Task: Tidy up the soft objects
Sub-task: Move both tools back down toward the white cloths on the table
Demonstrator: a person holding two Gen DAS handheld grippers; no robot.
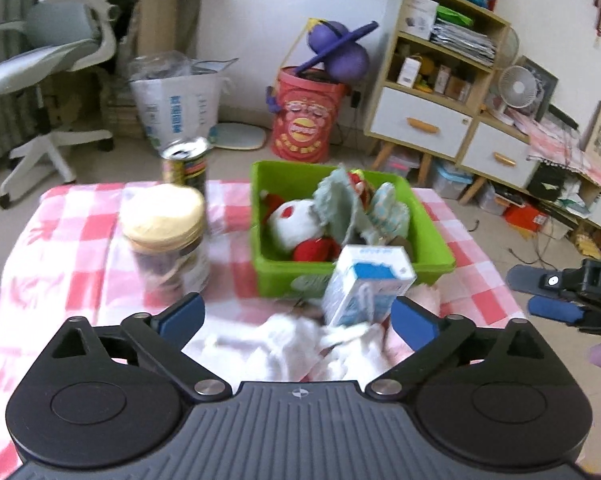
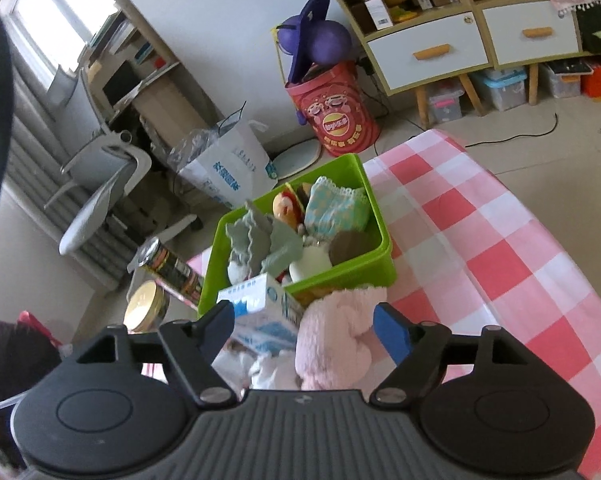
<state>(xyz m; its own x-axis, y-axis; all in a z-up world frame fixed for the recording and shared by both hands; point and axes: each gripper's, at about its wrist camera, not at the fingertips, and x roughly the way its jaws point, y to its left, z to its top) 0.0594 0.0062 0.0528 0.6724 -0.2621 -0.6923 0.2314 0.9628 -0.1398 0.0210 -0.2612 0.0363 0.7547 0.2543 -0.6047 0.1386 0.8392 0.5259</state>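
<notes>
Your left gripper [image 1: 296, 318] hangs low over the table with its jaws spread wide and nothing between the pads. Just below it, in front of the green bin [image 1: 436, 248], lies a crumpled white cloth [image 1: 284, 340], flat on the checked tablecloth [image 1: 60, 248]. It is too bunched to have a clear long axis. Your right gripper [image 2: 304, 326] is likewise open, its pads either side of a pink fluffy cloth [image 2: 332, 336] that sits just in front of the bin; whether they touch it you cannot tell. That cloth is rolled into a lump, slightly longer toward you than across.

Leaning against the bin's front wall, between the two cloths, stands a blue-and-white carton [image 1: 368, 284], tilted with its top toward the bin. It is a hard item, so I judge it is in the way rather than part of the sort.

Left of the bin stand a jar with a cream lid [image 1: 164, 232] and, behind it, a can [image 1: 186, 164].

Inside the bin the soft things are already heaped: a white-and-red plush toy [image 1: 296, 224], a grey-green cloth [image 1: 336, 204] and a patterned cloth [image 2: 336, 208], piled loosely without order.
</notes>
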